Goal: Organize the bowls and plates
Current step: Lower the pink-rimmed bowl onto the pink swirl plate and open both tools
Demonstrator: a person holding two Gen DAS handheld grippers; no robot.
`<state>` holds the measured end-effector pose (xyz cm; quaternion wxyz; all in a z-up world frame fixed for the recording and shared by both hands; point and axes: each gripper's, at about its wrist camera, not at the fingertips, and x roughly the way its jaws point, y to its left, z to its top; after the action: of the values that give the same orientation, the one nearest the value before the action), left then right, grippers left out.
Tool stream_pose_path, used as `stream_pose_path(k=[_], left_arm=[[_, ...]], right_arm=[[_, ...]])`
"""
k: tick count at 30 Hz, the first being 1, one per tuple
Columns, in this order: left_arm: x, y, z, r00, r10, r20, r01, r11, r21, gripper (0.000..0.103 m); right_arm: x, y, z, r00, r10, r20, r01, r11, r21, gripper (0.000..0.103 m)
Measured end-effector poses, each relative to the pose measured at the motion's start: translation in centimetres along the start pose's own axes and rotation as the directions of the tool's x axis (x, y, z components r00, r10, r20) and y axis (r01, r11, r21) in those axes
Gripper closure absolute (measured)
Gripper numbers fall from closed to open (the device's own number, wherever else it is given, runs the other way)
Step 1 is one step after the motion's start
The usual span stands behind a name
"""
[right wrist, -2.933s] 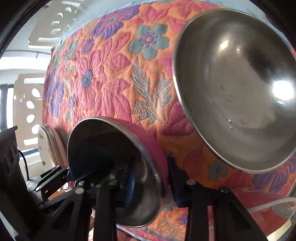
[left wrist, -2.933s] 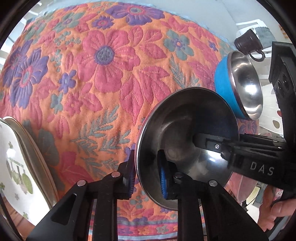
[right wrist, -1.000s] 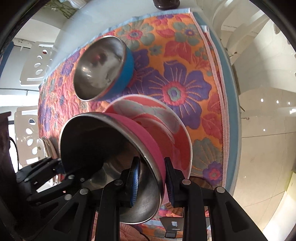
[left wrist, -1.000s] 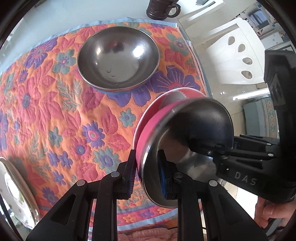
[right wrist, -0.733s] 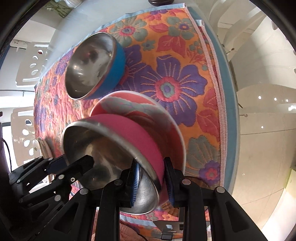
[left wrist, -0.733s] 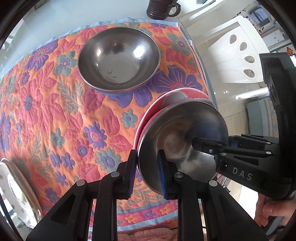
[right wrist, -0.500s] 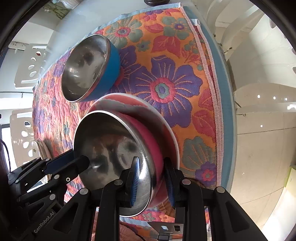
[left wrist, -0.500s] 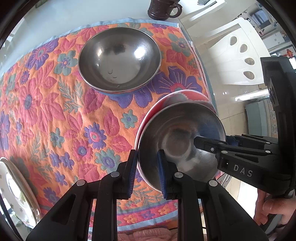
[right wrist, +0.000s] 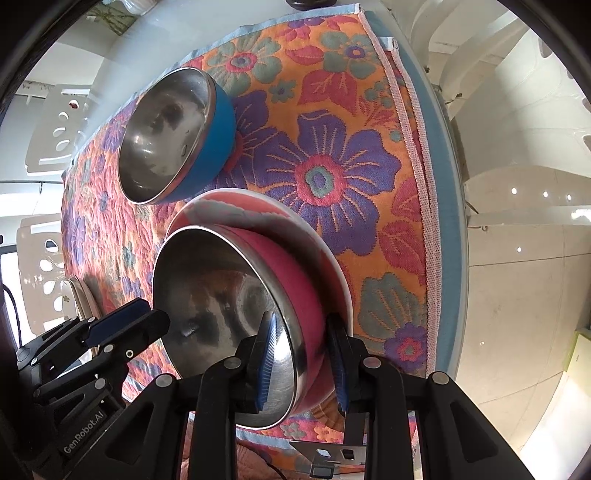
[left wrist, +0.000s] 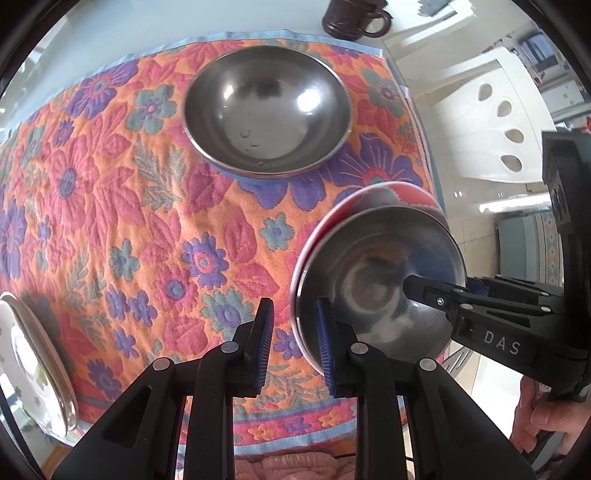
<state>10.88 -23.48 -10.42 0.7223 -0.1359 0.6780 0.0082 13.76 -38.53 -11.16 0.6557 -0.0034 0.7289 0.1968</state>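
Left wrist view: we look down on a table covered by an orange cloth woven with pink and purple flowers (left wrist: 122,206). Our left gripper (left wrist: 293,345) has its two blue-padded fingers spread apart, straddling the near rim of a steel bowl with a pink outer wall (left wrist: 376,291); neither pad presses the rim, so the grip is released. That bowl sits nested inside a wider, shallow red and white patterned bowl (left wrist: 391,194), close to the cloth's right edge. Our right gripper (left wrist: 436,291) reaches in from the right, one black finger lying over the far rim. Beyond, well apart, a large steel bowl with a blue outer wall (left wrist: 267,110) stands upright on the cloth. A dark brown mug (left wrist: 349,18) stands on bare white table past the cloth. A white plate with a green print (left wrist: 33,362) lies at the left edge.

In the right wrist view, the right gripper (right wrist: 303,363) also straddles the pink bowl's (right wrist: 225,317) rim, one pad inside and one outside. A gap shows at each pad, so it too appears released. The blue-walled bowl (right wrist: 173,136) lies just beyond the nested pair, and the left gripper (right wrist: 129,328) enters from the lower left.
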Motion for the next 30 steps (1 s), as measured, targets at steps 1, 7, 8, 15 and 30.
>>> stream_pose_path(k=[1, 7, 8, 15, 30], left_arm=[[0.0, 0.3, 0.0, 1.000, -0.004, 0.000, 0.004, 1.000, -0.014, 0.082], [-0.4, 2.1, 0.0, 1.000, -0.011, 0.019, 0.013, 0.995, -0.102, 0.082], [-0.5, 2.5, 0.0, 1.000, -0.016, 0.021, 0.018, 0.993, -0.118, 0.082], [-1.5, 4.1, 0.1, 0.998, -0.025, 0.059, 0.039, 0.970, -0.241, 0.082], [-2.1, 5.9, 1.0, 0.996, 0.013, 0.086, 0.022, 0.917, -0.398, 0.077]], right_arm=[[0.0, 0.1, 0.1, 1.000, -0.002, -0.003, 0.002, 1.000, -0.004, 0.077], [0.4, 1.0, 0.5, 0.999, -0.030, -0.038, 0.027, 0.997, -0.067, 0.074], [0.4, 1.1, 0.5, 0.999, -0.031, -0.043, 0.028, 0.997, -0.077, 0.072], [0.3, 2.7, 0.9, 0.995, -0.073, -0.071, 0.059, 0.982, -0.178, 0.063], [0.0, 3.7, 2.0, 0.992, -0.087, -0.096, 0.054, 0.952, -0.301, 0.048]])
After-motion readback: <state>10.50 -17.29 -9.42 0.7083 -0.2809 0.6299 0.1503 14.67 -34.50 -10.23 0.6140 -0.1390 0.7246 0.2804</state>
